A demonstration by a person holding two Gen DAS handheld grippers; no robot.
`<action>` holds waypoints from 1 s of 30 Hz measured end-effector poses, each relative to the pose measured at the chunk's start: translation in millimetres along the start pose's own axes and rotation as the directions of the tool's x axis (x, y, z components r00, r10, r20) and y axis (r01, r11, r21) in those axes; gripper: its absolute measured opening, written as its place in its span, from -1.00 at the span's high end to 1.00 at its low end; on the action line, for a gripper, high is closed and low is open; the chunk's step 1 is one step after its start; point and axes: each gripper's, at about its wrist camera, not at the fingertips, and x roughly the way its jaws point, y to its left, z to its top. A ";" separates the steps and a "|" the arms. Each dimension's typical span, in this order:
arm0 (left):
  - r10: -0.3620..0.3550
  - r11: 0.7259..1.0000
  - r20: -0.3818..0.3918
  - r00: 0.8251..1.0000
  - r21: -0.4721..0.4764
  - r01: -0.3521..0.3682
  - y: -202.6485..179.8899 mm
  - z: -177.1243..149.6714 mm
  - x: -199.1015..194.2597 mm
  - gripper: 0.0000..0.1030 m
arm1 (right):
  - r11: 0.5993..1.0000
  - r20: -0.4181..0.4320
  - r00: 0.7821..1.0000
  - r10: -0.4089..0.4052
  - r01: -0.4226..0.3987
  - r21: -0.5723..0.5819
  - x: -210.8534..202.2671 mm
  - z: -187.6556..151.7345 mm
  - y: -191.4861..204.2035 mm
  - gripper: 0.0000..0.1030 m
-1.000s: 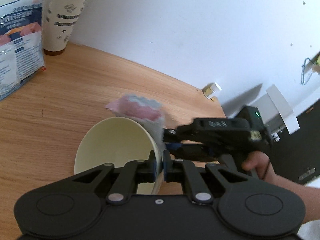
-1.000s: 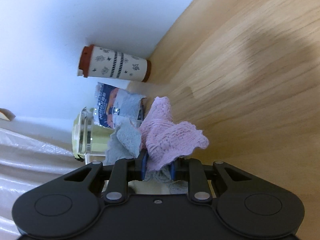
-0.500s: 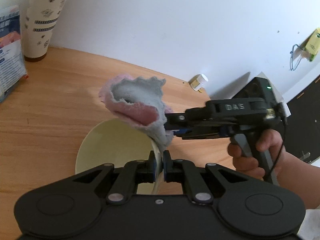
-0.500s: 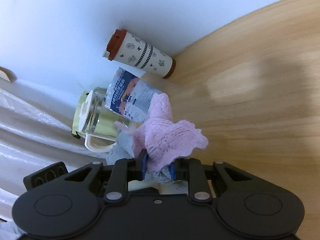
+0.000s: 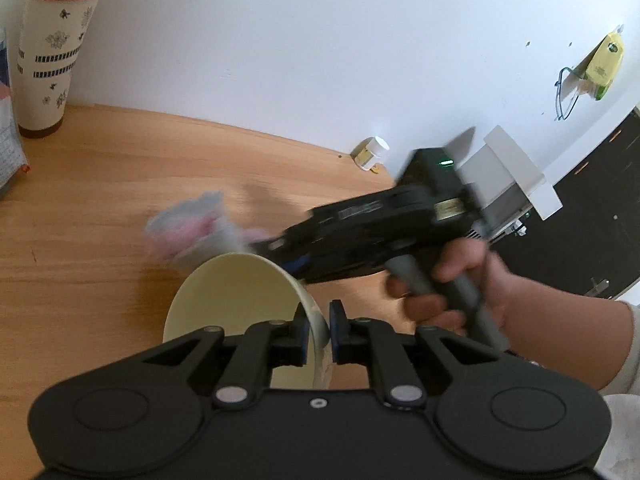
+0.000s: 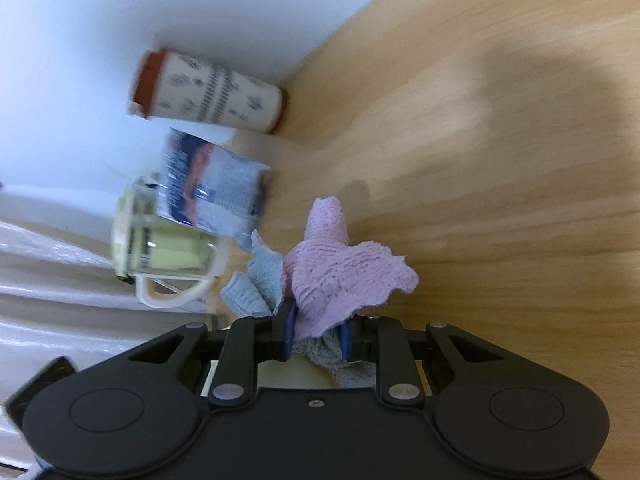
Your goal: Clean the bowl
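A pale yellow bowl [image 5: 236,304] is tilted on its side above the wooden table. My left gripper [image 5: 318,324] is shut on the bowl's right rim. My right gripper [image 6: 316,338] is shut on a pink and grey cloth [image 6: 340,276]. In the left wrist view the right gripper [image 5: 280,246] reaches in from the right, just behind the bowl's upper rim, and the blurred cloth [image 5: 192,228] hangs beyond the rim, outside the bowl.
A white tumbler with a red-brown lid [image 5: 50,52] stands at the back left by the wall, with a blue and white packet [image 6: 212,192] and a glass jug [image 6: 160,248] beside it. A small white bottle [image 5: 370,152] lies near the wall.
The right gripper swung the cloth down and back, from above the bowl's rim to behind it. The left gripper tilted, and the bowl shifted right in its view.
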 end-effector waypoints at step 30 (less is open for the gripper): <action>0.083 0.961 0.108 0.991 -0.270 -0.051 36.6 30.5 -5.2 0.89 | 0.950 0.147 0.985 -0.090 0.129 -0.283 -77.7 -40.3 43.3 0.48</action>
